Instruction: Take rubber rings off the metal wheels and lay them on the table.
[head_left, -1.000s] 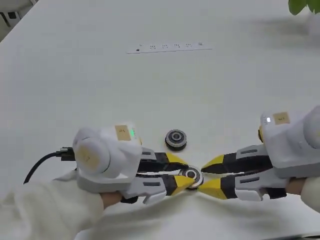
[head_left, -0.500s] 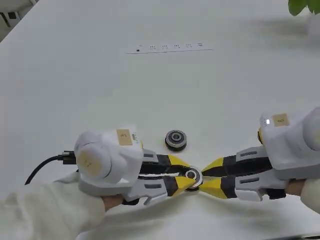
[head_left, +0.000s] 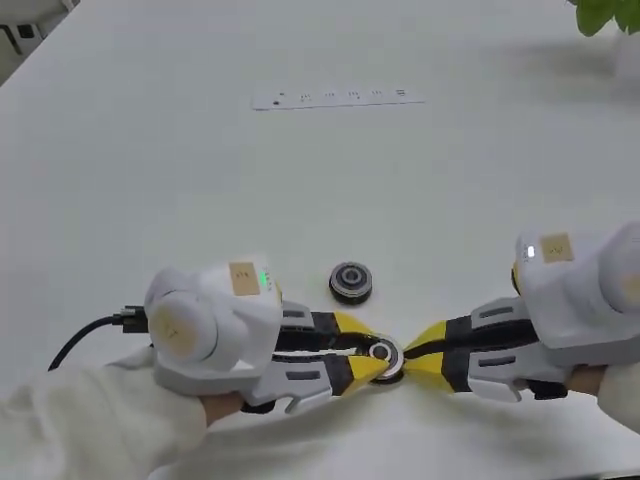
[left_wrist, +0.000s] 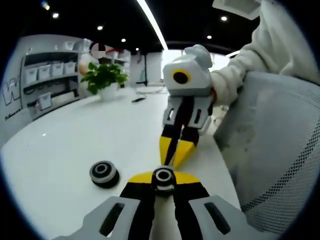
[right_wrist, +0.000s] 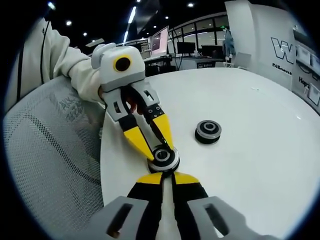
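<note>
A small metal wheel (head_left: 381, 351) with a black rubber ring is held just above the white table (head_left: 300, 190), near its front edge. My left gripper (head_left: 376, 356) is shut on this wheel from the left; in the left gripper view the wheel (left_wrist: 163, 177) sits between the yellow tips. My right gripper (head_left: 403, 357) meets it from the right, its tips pinched together on the ring's edge (right_wrist: 165, 167). A second wheel (head_left: 350, 281) with its ring on lies flat just behind; it also appears as the second wheel (left_wrist: 104, 173) and the second wheel (right_wrist: 208, 129).
A flat white strip with sockets (head_left: 338, 96) lies at the far middle of the table. Green leaves (head_left: 600, 12) show at the far right corner. A black cable (head_left: 85, 332) trails left from the left gripper. A grey mesh chair (right_wrist: 45, 150) stands at the table's front edge.
My right gripper's jaws, spread apart a second ago, have closed onto the held wheel's right edge. The left gripper and the second wheel stayed in place.
</note>
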